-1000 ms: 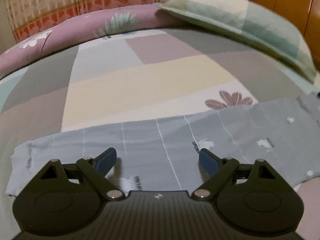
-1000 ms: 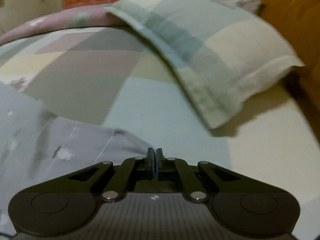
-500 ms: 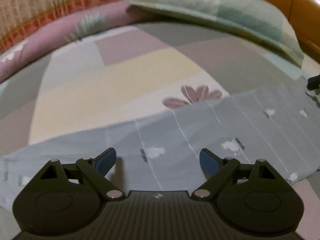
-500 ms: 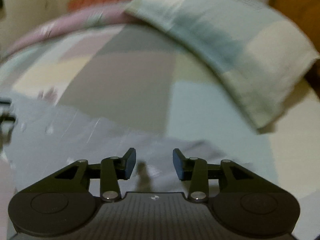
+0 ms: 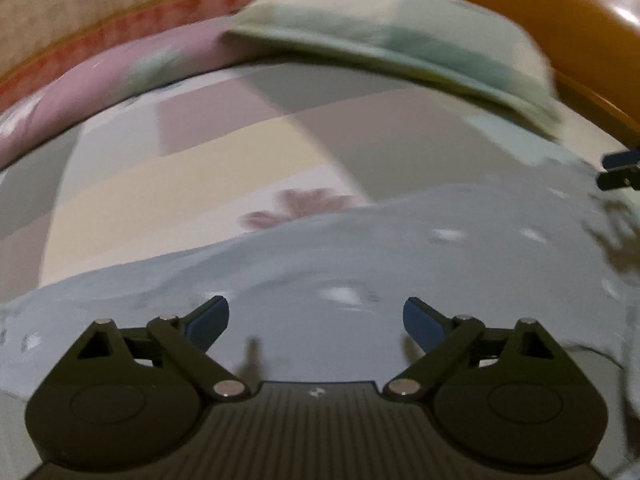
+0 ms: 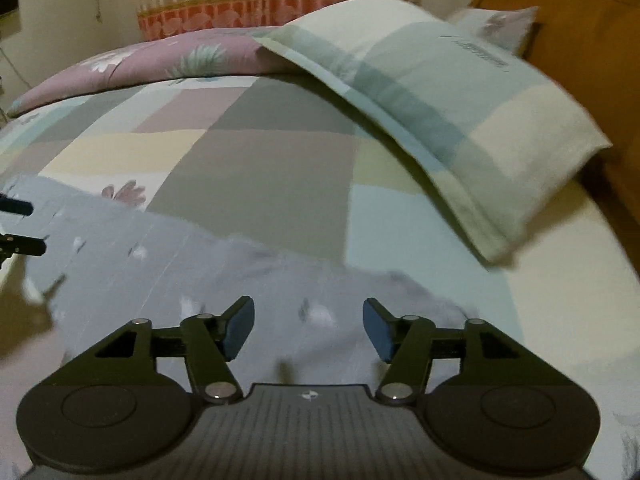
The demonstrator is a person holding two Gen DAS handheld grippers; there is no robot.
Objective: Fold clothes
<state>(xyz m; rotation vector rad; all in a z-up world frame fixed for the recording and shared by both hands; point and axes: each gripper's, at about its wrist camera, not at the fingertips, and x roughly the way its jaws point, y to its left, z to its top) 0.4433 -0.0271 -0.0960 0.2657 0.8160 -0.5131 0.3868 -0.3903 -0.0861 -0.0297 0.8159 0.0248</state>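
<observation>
A grey garment (image 5: pixel 400 256) with thin white lines and small white marks lies spread flat across the patchwork bed. My left gripper (image 5: pixel 316 320) hangs open just over its near part, nothing between the blue pads. The same grey garment (image 6: pixel 168 256) fills the lower left of the right wrist view, and my right gripper (image 6: pixel 308 330) stands open above its right end, holding nothing. The right gripper's fingers (image 5: pixel 620 170) show at the right edge of the left wrist view; the left gripper's fingers (image 6: pixel 18 226) show at the left edge of the right wrist view.
A patchwork bedsheet (image 6: pixel 256 168) covers the bed. A checked pillow (image 6: pixel 460 112) lies at the far right, a pink floral bolster (image 6: pixel 140 64) along the far edge. A wooden headboard (image 5: pixel 560 32) stands to the right, a curtain (image 6: pixel 260 0) behind the bed.
The right gripper has gone from shut to wide open, releasing the garment's right end onto the bed. The left gripper has slid right along the garment, still open.
</observation>
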